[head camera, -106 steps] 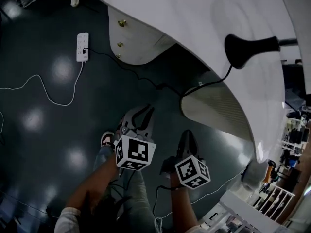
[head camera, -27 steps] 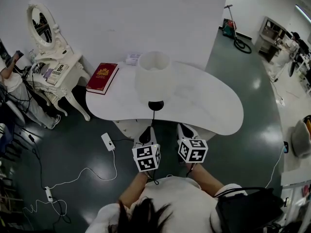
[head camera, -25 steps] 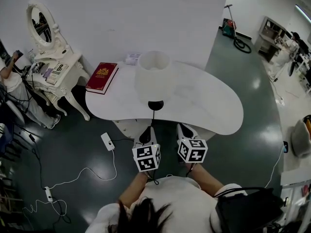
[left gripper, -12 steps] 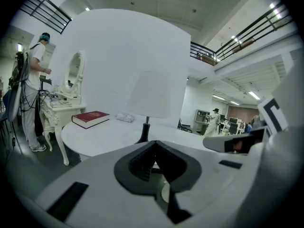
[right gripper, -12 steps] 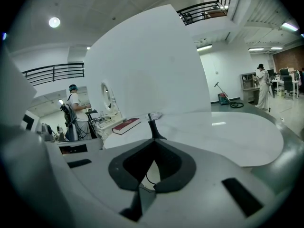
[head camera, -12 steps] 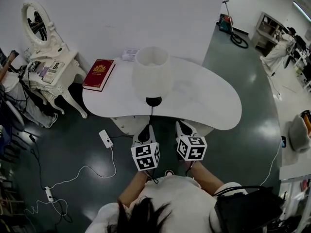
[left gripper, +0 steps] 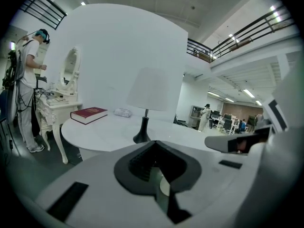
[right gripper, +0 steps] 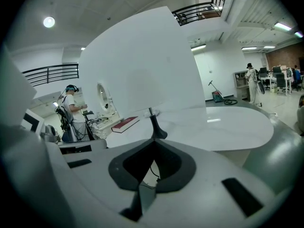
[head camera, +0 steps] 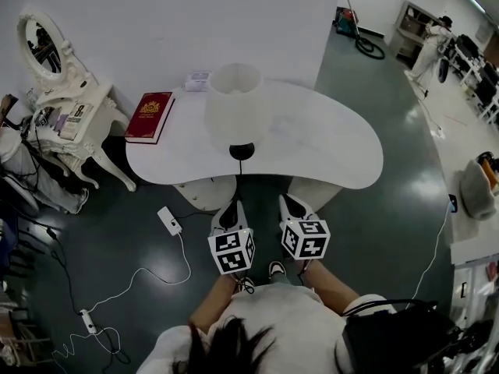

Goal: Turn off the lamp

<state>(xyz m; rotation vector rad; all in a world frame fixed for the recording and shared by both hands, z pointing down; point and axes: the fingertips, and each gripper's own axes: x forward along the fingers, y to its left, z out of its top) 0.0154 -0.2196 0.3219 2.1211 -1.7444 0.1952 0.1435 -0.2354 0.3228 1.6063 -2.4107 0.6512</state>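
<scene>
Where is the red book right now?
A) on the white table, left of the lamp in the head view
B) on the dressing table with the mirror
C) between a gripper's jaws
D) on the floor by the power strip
A: the red book lies flat on the white table, left of the lamp.

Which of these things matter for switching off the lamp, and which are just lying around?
For the job:
- lamp, standing on the white table
- left tongs and right tongs, both shut and empty

Just lying about:
- red book
- small white packet
- dressing table with its mirror
</scene>
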